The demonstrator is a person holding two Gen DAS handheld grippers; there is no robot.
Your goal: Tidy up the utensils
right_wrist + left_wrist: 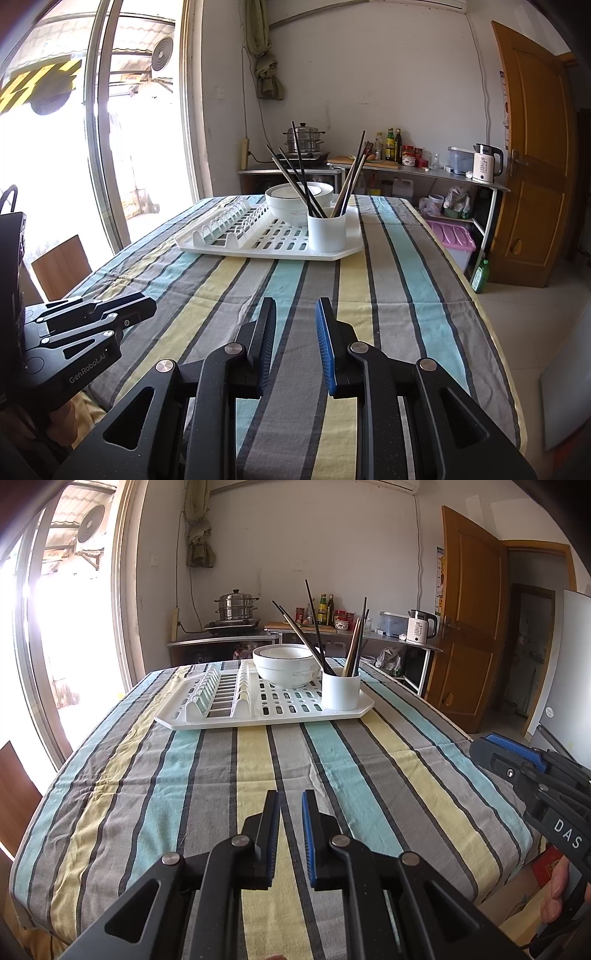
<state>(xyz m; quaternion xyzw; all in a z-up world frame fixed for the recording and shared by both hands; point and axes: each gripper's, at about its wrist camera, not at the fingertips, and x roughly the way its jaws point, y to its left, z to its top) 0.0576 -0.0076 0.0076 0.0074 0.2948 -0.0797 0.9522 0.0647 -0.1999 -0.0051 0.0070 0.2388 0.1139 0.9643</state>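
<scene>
Nearest the lens, the left gripper [291, 799] hovers low over the striped tablecloth [258, 768], its blue-padded fingers parted by a narrow gap with nothing between them; the right gripper [295, 306] hangs over the same cloth beside it, its fingers set somewhat wider apart and likewise holding nothing. Each tool shows at the edge of the other's view, both near the front end of the table and well apart from the dishes.

Toward the far end of the table sits a white dish-drying rack [207, 722]; on its right front corner stands a white cylindrical utensil holder [340, 690], upright, with a bundle of chopsticks [317, 627] fanning out of it, mostly dark ones leaning left and a few paler ones leaning right; how many there are is hard to tell. Just behind the holder, also on the rack, rests a white bowl [286, 664] with a thin dark line under its rim; the rack's slotted plate section on the left holds no plates.

Beyond the table, a counter carries a steel steamer pot [236, 603], bottles and a white electric kettle [419, 626]; a wooden door [469, 620] stands open at the right.
</scene>
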